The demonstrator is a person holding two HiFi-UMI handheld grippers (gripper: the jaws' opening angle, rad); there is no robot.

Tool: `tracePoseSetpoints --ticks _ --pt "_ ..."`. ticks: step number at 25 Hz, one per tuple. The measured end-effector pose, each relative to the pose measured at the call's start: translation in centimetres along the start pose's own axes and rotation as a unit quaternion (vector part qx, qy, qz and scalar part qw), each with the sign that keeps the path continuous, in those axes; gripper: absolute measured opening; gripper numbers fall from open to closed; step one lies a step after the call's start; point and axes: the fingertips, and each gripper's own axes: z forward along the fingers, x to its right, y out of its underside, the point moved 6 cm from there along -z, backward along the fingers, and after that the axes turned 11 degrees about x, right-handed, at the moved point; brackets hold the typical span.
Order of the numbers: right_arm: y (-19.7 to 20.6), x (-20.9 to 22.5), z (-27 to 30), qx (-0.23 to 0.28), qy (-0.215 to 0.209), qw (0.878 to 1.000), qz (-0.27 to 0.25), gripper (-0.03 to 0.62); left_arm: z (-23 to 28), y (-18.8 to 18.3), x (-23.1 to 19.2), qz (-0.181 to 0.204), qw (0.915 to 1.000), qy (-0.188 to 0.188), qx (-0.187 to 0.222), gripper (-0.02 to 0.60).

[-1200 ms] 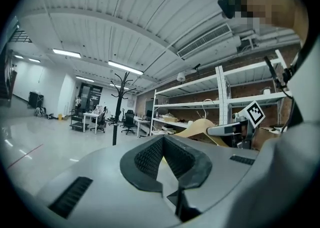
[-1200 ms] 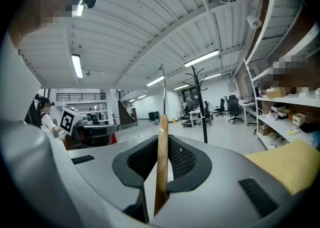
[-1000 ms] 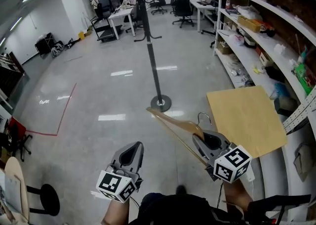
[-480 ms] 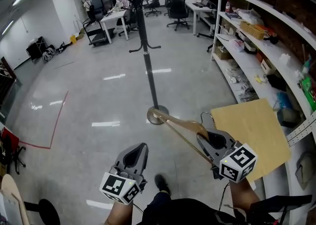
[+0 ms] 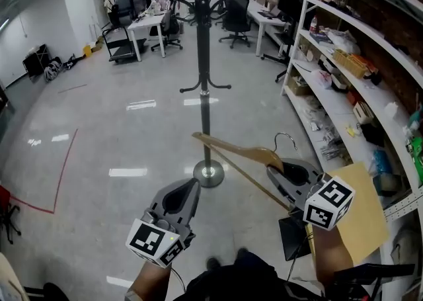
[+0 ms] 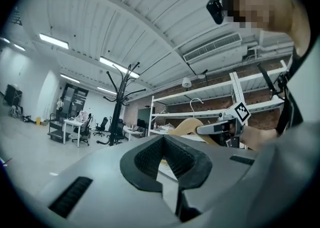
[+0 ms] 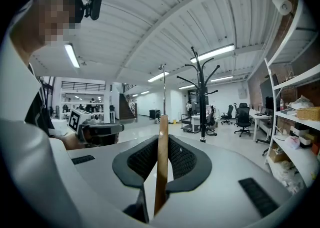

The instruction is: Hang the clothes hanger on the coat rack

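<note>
Head view: at centre right, my right gripper [image 5: 274,172] has its jaws clamped on the wooden hanger [image 5: 234,153], near the coat rack [image 5: 204,61]. At lower left, my left gripper [image 5: 190,187] has its jaws together.

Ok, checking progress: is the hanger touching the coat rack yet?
Apart. The left gripper view shows the hanger well to the right of the coat rack, with open room between them.

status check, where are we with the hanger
Right gripper shut on hanger. Left gripper shut, empty. Hanger not yet on coat rack, rack just ahead. Nothing in between.
</note>
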Motion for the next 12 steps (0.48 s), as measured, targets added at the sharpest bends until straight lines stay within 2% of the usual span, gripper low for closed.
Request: tracePoseSetpoints --ticks 4,8,12 --pt "-0.7 4.2 4.8 0.008 -0.026 1.0 0.005 0.057 3.9 0.9 -4.0 0.003 1.0 -0.004 -0.005 0.0" --pt "-1.2 8.7 9.3 0.016 -0.063 0.998 -0.001 0.057 8.6 1.0 -7.0 0.029 0.9995 -0.012 0.002 0.0" --pt "-2.5 13.2 14.4 0.014 -0.131 0.991 -0.012 0.057 13.8 0.2 -9.8 0.054 0.9978 -0.035 0.017 0.0"
